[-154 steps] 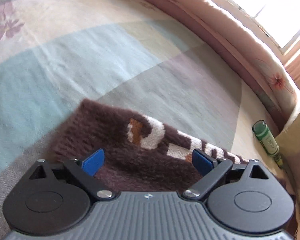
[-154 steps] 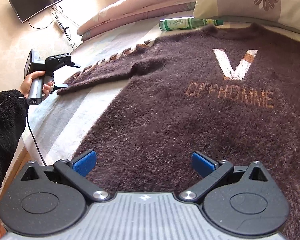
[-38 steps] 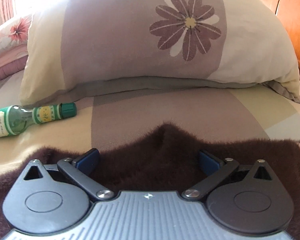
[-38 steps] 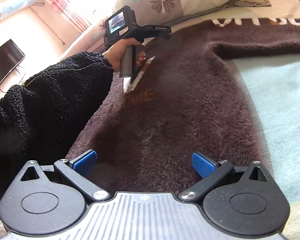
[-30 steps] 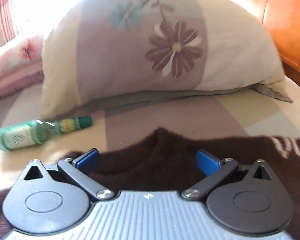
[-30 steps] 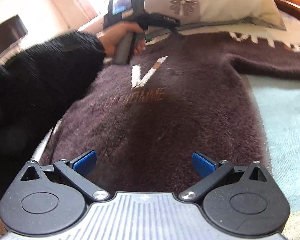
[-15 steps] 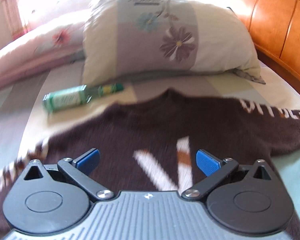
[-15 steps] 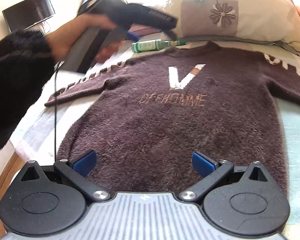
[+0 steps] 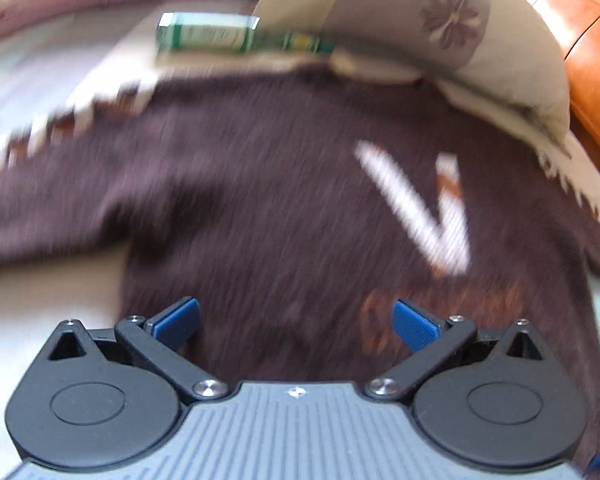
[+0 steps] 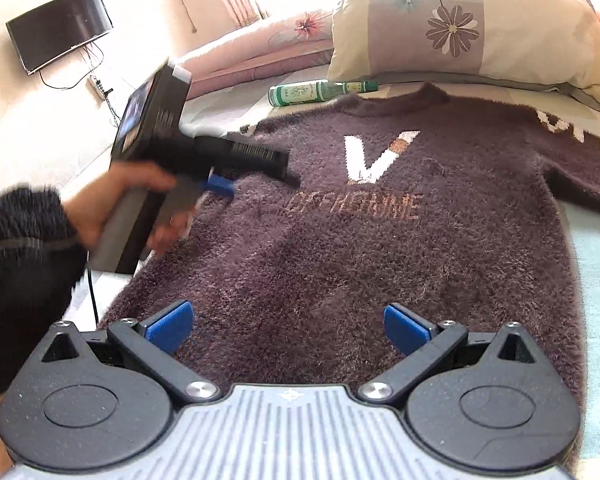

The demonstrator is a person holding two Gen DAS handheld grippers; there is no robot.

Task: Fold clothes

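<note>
A fuzzy dark-brown sweater with a white V on its chest (image 10: 380, 240) lies spread flat, front up, on the bed (image 10: 596, 280), collar toward a floral pillow (image 10: 480, 28). Both the left gripper (image 9: 296, 320) and right gripper (image 10: 288, 322) hover over it, jaws spread and empty. A green glass bottle (image 10: 320, 92) lies just beside the collar.

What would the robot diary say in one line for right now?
stage: pre-fold | sweater: spread flat on bed, front up | left hand-held gripper: open, above sweater | right hand-held gripper: open, near hem | bottle: beside collar
</note>
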